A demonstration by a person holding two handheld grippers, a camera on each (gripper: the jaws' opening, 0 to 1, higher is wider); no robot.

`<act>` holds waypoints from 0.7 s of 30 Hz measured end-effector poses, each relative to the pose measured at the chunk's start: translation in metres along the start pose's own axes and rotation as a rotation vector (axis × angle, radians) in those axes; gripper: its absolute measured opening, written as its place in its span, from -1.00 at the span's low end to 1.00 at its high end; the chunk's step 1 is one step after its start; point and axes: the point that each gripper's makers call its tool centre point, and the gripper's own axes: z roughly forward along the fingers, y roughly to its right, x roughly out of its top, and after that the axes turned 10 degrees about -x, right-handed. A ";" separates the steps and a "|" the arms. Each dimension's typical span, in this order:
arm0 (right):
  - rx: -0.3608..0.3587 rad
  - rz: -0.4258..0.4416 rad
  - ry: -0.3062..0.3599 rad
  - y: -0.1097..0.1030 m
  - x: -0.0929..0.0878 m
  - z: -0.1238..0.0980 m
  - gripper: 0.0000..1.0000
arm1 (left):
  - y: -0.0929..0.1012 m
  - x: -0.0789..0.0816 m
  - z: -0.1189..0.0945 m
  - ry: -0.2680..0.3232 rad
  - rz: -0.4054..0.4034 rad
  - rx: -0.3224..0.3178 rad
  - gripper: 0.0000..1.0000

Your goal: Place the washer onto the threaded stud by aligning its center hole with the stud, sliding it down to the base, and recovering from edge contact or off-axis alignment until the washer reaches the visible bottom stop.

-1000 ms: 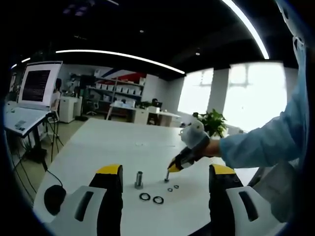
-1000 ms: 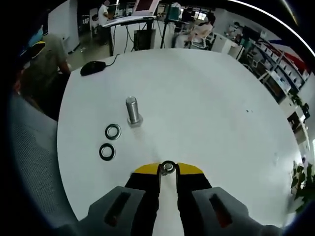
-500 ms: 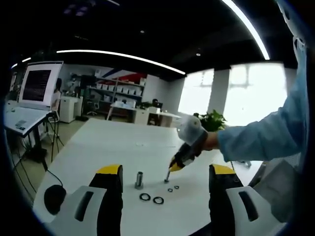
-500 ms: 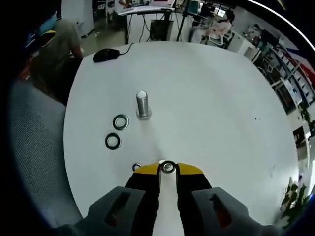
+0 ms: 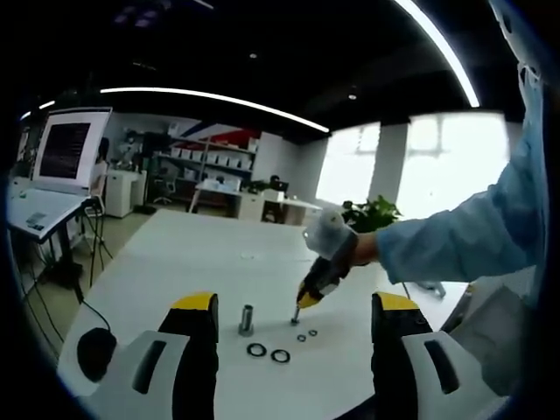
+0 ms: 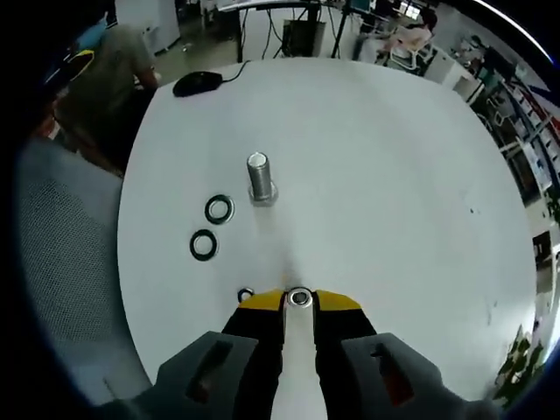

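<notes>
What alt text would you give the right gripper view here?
The right gripper, jaws shut on a small washer, hangs over a round white table short of an upright threaded stud. Two dark rings lie left of the stud, a computer mouse sits at the far edge.

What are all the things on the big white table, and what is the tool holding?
Table: one, white, under everything.
Threaded stud: one, silver, standing upright near the table's middle.
Large washers: two, dark rings, lying flat beside the stud.
Small washers: two, dark, on the table beneath the right tool in the left gripper view.
Held washer: one, silver, pinched at the right tool's tips.
Mouse: one, black, corded, at the table's far edge.
Right tool: yellow-tipped, shut on the held washer.
Left tool: yellow-tipped, open, holding nothing.
Sleeve: light blue, on the person's arm.
</notes>
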 end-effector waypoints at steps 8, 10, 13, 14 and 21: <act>-0.017 -0.021 0.028 -0.001 0.008 -0.009 -0.75 | 0.001 -0.001 0.001 -0.002 -0.003 -0.006 0.40; -0.014 -0.037 0.025 -0.002 0.009 -0.008 -0.75 | 0.002 -0.001 0.001 -0.005 -0.002 -0.010 0.40; -0.030 -0.096 -0.016 0.000 0.003 -0.005 -0.75 | 0.002 -0.001 0.001 -0.006 -0.002 -0.011 0.39; -0.022 -0.087 -0.013 -0.001 0.004 -0.004 -0.75 | 0.002 -0.001 0.001 -0.005 -0.003 -0.011 0.39; -0.003 -0.101 -0.030 -0.005 0.002 -0.007 -0.75 | 0.002 -0.001 0.001 -0.004 -0.004 -0.010 0.39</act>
